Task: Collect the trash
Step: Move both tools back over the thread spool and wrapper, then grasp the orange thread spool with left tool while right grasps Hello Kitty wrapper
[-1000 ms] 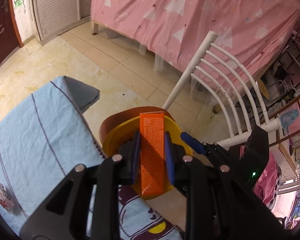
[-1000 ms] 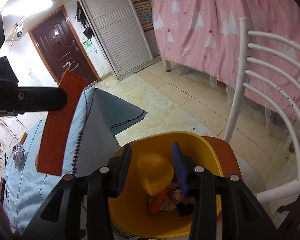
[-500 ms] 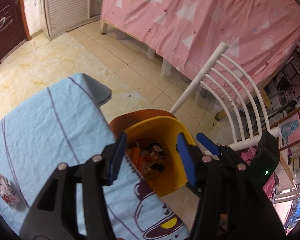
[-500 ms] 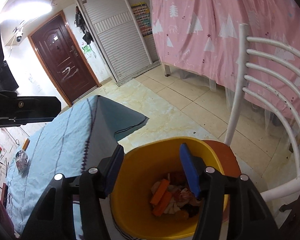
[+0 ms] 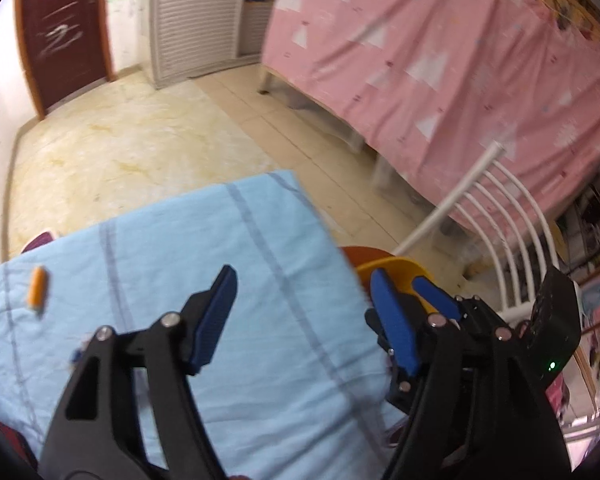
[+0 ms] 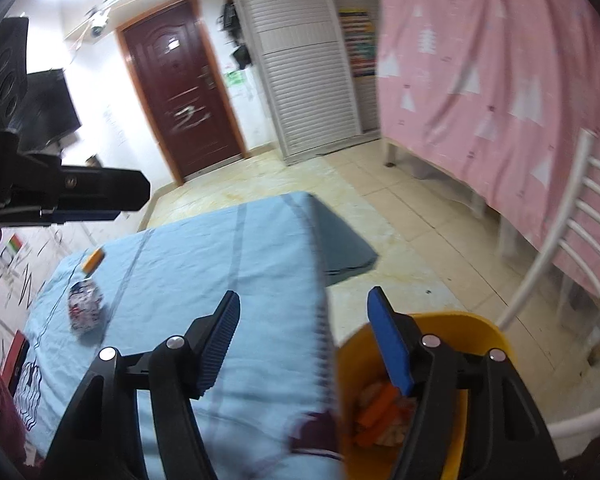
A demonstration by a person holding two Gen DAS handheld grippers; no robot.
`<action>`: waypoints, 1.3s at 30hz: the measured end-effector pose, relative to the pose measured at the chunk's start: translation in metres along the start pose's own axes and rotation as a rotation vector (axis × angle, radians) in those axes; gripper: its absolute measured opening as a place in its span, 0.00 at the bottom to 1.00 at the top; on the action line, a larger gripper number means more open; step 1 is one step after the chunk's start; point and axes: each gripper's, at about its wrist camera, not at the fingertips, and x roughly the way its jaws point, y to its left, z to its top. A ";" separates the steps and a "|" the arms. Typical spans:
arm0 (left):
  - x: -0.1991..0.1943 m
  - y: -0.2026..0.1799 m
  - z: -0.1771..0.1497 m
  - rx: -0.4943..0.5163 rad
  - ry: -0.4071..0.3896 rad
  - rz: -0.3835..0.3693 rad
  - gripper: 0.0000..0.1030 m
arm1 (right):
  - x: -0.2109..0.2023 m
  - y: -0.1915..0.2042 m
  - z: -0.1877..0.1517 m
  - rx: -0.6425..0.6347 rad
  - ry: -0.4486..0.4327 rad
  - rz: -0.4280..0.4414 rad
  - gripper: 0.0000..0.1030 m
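A yellow bin [image 6: 452,328] stands on a chair by the table's right edge, with orange wrappers [image 6: 378,406] and other trash inside; its rim shows in the left wrist view [image 5: 396,266]. My left gripper [image 5: 304,320] is open and empty over the blue tablecloth [image 5: 204,240]. My right gripper [image 6: 302,340] is open and empty above the table edge and bin. A small orange piece [image 5: 37,286] lies far left on the cloth, also in the right wrist view [image 6: 93,259]. A crumpled patterned wrapper [image 6: 85,307] lies near it.
A white chair back [image 6: 560,248] rises right of the bin. A pink curtain [image 5: 440,60] hangs behind. Tiled floor [image 6: 400,208], a dark red door [image 6: 180,92] and a white shuttered cabinet [image 6: 304,56] lie beyond the table.
Both grippers opened and dropped their items: the orange box and yellow piece went into the bin. Both grippers then swung left from the bin toward the table.
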 end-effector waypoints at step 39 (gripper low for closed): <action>0.018 0.250 -0.028 -0.230 0.098 0.313 0.66 | 0.097 0.234 -0.005 -0.320 0.219 0.265 0.70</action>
